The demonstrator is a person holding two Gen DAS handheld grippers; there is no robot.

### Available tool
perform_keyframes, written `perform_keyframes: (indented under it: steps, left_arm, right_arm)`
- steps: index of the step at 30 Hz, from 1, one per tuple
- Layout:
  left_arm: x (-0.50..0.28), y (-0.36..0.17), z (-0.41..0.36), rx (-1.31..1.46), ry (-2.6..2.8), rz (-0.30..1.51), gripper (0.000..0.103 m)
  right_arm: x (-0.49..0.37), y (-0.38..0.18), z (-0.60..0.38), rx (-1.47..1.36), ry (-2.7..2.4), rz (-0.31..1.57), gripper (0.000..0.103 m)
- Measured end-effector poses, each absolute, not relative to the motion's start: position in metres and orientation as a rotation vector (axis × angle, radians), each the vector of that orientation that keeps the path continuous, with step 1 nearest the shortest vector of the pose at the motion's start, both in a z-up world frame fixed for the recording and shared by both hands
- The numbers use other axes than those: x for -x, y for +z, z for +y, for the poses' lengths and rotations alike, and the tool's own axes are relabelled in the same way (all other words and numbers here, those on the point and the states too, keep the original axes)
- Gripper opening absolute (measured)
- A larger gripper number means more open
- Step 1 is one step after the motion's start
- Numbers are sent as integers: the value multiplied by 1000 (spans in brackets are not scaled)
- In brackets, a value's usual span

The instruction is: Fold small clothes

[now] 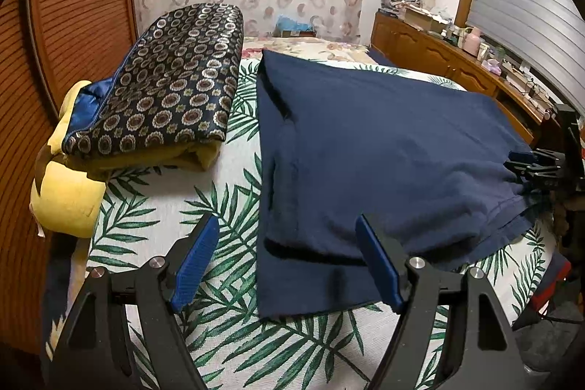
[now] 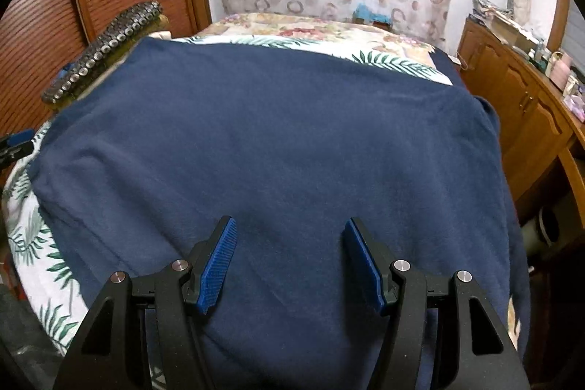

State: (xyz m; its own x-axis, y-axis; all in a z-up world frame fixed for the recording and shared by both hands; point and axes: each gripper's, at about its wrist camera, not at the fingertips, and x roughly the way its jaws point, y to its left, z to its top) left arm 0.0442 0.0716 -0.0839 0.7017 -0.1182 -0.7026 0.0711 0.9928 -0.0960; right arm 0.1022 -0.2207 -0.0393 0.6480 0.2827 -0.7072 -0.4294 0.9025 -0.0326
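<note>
A navy garment [image 1: 384, 148] is lying flat, filling the centre of both frames, on a leaf-print bedspread [image 1: 226, 335]. The left gripper [image 1: 289, 262] and right gripper [image 2: 290, 262] are hovering with jaws spread, pinching nothing. The cloth is looking soft, light and limp; its near hem and corners are probably offering the best hold.

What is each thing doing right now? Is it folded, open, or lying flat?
Navy garment: lying spread on the bed, partly folded, not gripped.
Left gripper: jaws open, empty, over the garment's near left corner.
Right gripper: jaws open, empty, above the garment.
Patterned quilt: folded, resting on a yellow cushion.
Leaf-print bedsheet: spread flat beneath everything.
</note>
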Motion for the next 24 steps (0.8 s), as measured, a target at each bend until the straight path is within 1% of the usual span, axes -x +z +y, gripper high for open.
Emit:
perform_keyframes:
  steps: [3, 11, 12, 13, 15, 16, 18, 20, 22, 23, 24]
  left_arm:
    - [-47, -89, 75, 72, -108, 801, 78]
    - [-51, -100, 78, 112, -124, 826, 78]
    - [-51, -101, 78, 119, -131, 827, 74]
    - [-51, -101, 78, 130, -142, 828, 67]
    - [-54, -102, 79, 156, -167, 835, 60]
    - [-54, -102, 79, 155, -166, 832, 53]
    - [-55, -102, 77, 143, -157, 836, 47]
    - [-56, -102, 77, 139, -150, 840, 43]
    - [-57, -102, 76, 130, -146, 842, 27]
    - [-57, -102, 75, 123, -142, 845, 25]
    - [-58, -102, 76, 132, -155, 848, 15]
  right_arm:
    - [-106, -37, -212, 204, 398, 752, 70]
    - [-101, -43, -206, 203, 391, 745, 76]
    - [-100, -44, -207, 201, 392, 745, 76]
    - [-99, -44, -207, 200, 393, 746, 77]
    - [-96, -45, -206, 202, 392, 745, 77]
    - [-95, -45, -206, 203, 392, 745, 78]
    - [-94, -45, -208, 202, 393, 745, 78]
    - [-94, -46, -207, 202, 392, 745, 78]
    - [-94, -46, -208, 203, 393, 745, 78]
    - [-94, -45, -209, 202, 394, 745, 79]
    - [-94, -45, -209, 202, 394, 745, 79]
